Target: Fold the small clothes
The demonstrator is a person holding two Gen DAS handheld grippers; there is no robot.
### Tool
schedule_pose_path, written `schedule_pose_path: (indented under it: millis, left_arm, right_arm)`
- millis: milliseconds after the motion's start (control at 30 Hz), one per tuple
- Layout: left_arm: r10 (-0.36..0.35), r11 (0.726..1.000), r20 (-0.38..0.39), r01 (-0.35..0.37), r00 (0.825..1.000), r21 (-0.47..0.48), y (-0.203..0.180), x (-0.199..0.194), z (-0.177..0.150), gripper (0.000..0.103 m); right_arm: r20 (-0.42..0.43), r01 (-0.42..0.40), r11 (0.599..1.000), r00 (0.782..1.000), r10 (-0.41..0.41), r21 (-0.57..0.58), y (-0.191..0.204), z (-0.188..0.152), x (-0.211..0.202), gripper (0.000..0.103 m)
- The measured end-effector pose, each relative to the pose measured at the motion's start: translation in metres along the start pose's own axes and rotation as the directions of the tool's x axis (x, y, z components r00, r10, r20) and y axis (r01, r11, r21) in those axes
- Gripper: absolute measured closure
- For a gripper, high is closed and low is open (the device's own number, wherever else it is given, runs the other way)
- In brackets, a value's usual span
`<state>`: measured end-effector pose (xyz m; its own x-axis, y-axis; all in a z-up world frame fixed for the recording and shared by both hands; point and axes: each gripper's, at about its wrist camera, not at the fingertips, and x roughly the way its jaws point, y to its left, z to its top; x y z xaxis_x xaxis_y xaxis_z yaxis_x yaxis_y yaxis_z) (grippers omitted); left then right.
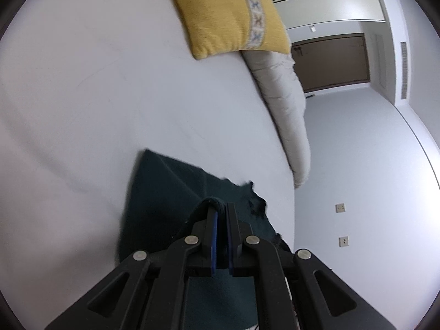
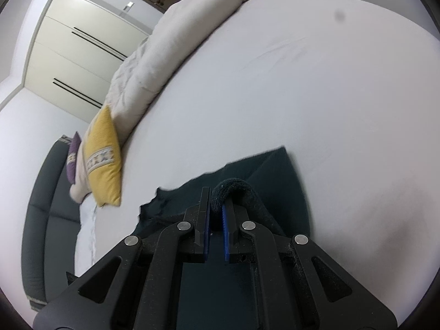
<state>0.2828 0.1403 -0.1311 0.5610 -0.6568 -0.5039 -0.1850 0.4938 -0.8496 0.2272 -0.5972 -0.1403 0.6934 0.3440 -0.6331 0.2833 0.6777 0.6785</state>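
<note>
Dark green cloth (image 1: pixel 165 192): lay on the white bed (image 1: pixel 82 96), one hem pinched in my left tongs (image 1: pixel 220 210), another in my right tongs (image 2: pixel 216 200), both pressed onto fabric. Cloth stretched forward from each pair, far corner pointing away. Beyond: yellow cushion (image 1: pixel 228 11), beige duvet (image 1: pixel 288 104), wardrobe (image 2: pixel 68 55).

The left gripper (image 1: pixel 220 209) is matte black, with two flat, narrow fingers lined on their inner faces with blue pads (image 1: pixel 214 236). Angular black linkage arms with triangular cut-outs fan out toward 5 and 7 o'clock, joined by four round silver pivot screws. The right gripper (image 2: pixel 216 195) has the same black fingers, blue ribbed pads (image 2: pixel 225 233), silver screws and cut-out arms.
</note>
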Motion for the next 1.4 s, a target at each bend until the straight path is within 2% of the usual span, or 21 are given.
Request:
schedule_pose_path:
  millis: [267,467,567,633,700,733,767,800,867,1000,1033,1067,1133,1200,1333,1400]
  left_arm:
    - [0.088,0.996,-0.024,-0.088,0.996,-0.007,0.017,0.041,0.018,0.096]
    - [0.1,0.995,-0.016,-0.1,0.995,0.0,0.017,0.048,0.028,0.096]
    - [0.108,0.994,0.007,-0.107,0.994,-0.031,0.027,0.046,0.033,0.096]
    - [0.095,0.992,0.018,-0.093,0.995,-0.086,0.039,0.042,0.037,0.094]
    - [0.079,0.991,0.032,-0.075,0.996,-0.115,0.044,0.033,0.038,0.088]
    - [0.082,0.992,0.047,-0.076,0.996,-0.105,0.04,0.028,0.038,0.081]
    - [0.08,0.993,0.068,-0.073,0.994,-0.089,0.035,0.021,0.037,0.073]
    - [0.071,0.995,0.083,-0.065,0.994,-0.076,0.03,0.016,0.036,0.071]
    - [0.069,0.997,0.101,-0.067,0.992,-0.025,0.016,0.009,0.03,0.071]
    - [0.107,0.987,0.097,-0.118,0.99,0.113,-0.013,0.012,0.011,0.071]
    - [0.131,0.978,0.092,-0.143,0.987,0.15,-0.018,0.016,0.006,0.067]
    - [0.158,0.969,0.092,-0.172,0.983,0.179,-0.021,0.018,0.002,0.059]
    - [0.227,0.943,0.111,-0.246,0.968,0.223,-0.023,0.024,-0.003,0.051]
    - [0.266,0.924,0.121,-0.289,0.956,0.252,-0.021,0.029,-0.006,0.045]
    - [0.314,0.895,0.124,-0.337,0.941,0.293,-0.022,0.042,-0.005,0.045]
    - [0.324,0.887,0.119,-0.345,0.939,0.308,-0.024,0.048,-0.003,0.045]
  right_arm:
    - [-0.018,0.075,0.997,0.997,-0.074,0.024,-0.014,0.014,0.05,0.097]
    - [-0.008,0.073,0.997,0.997,-0.073,0.007,-0.014,0.023,0.072,0.097]
    - [-0.011,0.072,0.997,0.997,-0.072,0.017,-0.015,0.027,0.077,0.097]
    - [-0.02,0.064,0.997,0.998,-0.063,0.043,-0.018,0.028,0.08,0.096]
    - [-0.024,0.042,0.995,0.999,-0.04,0.088,-0.024,0.031,0.083,0.087]
    - [-0.013,0.031,0.995,0.999,-0.03,0.095,-0.026,0.032,0.081,0.083]
    - [0.004,0.027,0.995,1.0,-0.028,0.098,-0.026,0.032,0.078,0.071]
    - [0.036,0.025,0.995,0.999,-0.029,0.099,-0.025,0.034,0.073,0.056]
    - [0.094,0.059,0.994,0.993,-0.068,0.096,-0.02,0.035,0.063,0.043]
    - [0.108,0.089,0.996,0.99,-0.087,-0.016,0.007,0.03,0.053,0.043]
    - [0.102,0.097,0.994,0.991,-0.092,-0.052,0.015,0.028,0.052,0.043]
    - [0.094,0.112,0.989,0.99,-0.103,-0.099,0.025,0.023,0.053,0.043]
    - [0.08,0.137,0.972,0.989,-0.124,-0.19,0.042,0.011,0.056,0.043]
    - [0.076,0.166,0.955,0.985,-0.152,-0.246,0.052,0.002,0.061,0.043]
    - [0.035,0.208,0.943,0.978,-0.206,-0.26,0.047,-0.01,0.081,0.046]
    - [0.049,0.21,0.941,0.978,-0.204,-0.266,0.047,-0.013,0.084,0.047]
